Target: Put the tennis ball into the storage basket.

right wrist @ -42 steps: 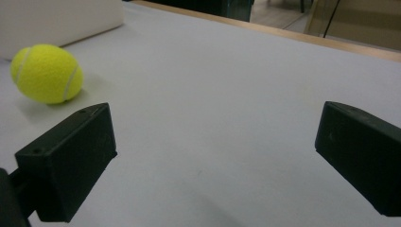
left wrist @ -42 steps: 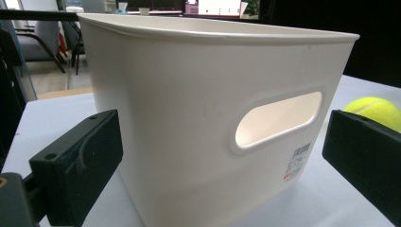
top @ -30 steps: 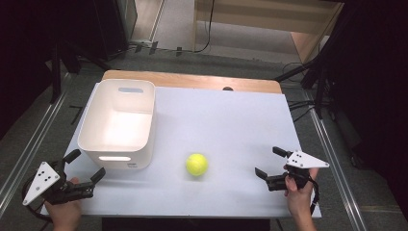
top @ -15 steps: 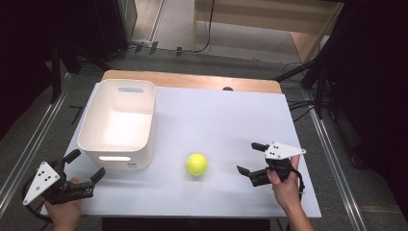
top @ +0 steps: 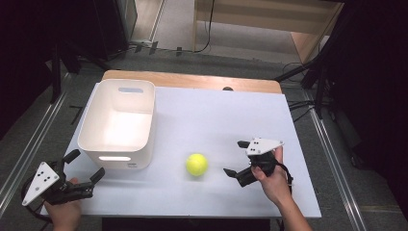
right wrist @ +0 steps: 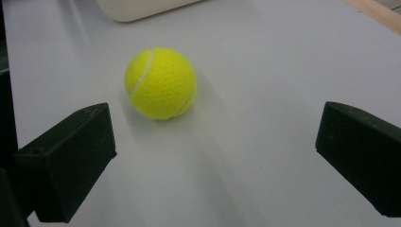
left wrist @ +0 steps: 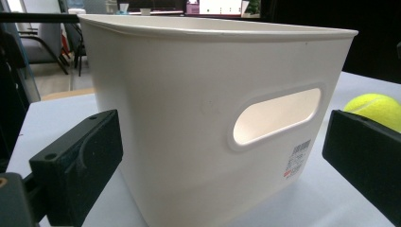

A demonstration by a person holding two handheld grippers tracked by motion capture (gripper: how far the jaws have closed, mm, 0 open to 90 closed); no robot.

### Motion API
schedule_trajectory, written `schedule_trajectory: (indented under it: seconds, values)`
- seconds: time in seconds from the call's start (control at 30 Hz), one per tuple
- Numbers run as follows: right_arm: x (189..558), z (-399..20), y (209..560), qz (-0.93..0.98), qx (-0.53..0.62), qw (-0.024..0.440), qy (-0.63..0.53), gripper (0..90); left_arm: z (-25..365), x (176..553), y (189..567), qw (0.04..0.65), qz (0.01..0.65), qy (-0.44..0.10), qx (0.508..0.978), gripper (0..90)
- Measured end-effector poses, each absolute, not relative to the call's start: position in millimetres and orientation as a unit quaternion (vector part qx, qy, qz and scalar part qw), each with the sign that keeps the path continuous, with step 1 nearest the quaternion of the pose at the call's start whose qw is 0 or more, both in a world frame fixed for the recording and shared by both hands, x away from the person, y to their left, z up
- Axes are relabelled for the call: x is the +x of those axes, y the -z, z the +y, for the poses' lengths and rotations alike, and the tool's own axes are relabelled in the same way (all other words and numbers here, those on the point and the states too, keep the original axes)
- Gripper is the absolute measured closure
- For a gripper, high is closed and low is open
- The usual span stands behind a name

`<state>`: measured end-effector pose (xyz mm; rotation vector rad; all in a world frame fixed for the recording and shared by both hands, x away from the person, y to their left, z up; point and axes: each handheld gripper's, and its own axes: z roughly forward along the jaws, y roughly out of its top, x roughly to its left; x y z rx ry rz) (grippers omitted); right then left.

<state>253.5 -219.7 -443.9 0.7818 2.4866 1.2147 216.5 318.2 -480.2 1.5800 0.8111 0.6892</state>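
Right now, going from the left, the left gripper (top: pixel 82 169) rests at the near left corner of the table (top: pixel 231 110), jaws spread wide and holding nothing, just beside the near wall of the white bin (top: pixel 118 122); in the left gripper view that wall with its handle slot sits between the two jaws. Further right, the tennis ball (top: pixel 197 164) lies loose on the bare tabletop, near the bin's front right corner but apart from it. To its right, the right gripper (top: pixel 237 157) points at the ball with its jaws spread, empty, and the ball (right wrist: pixel 161 82) sits ahead of them and toward the left jaw rather than centred. The main risk, as I judge it, is that the off-centre approach lets the left jaw nudge the ball first; being round on a smooth surface, it would roll away toward the bin or the table edge. Closing too early would likewise squirt it forward.
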Motion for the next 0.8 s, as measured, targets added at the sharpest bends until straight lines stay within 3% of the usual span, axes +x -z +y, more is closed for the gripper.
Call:
schedule_trajectory:
  seconds: [0.8]
  values:
    - [272,-177,439,0.892,0.242,0.120,-0.362,0.0,318,217,480,0.580,0.342,-0.293,0.679,0.0]
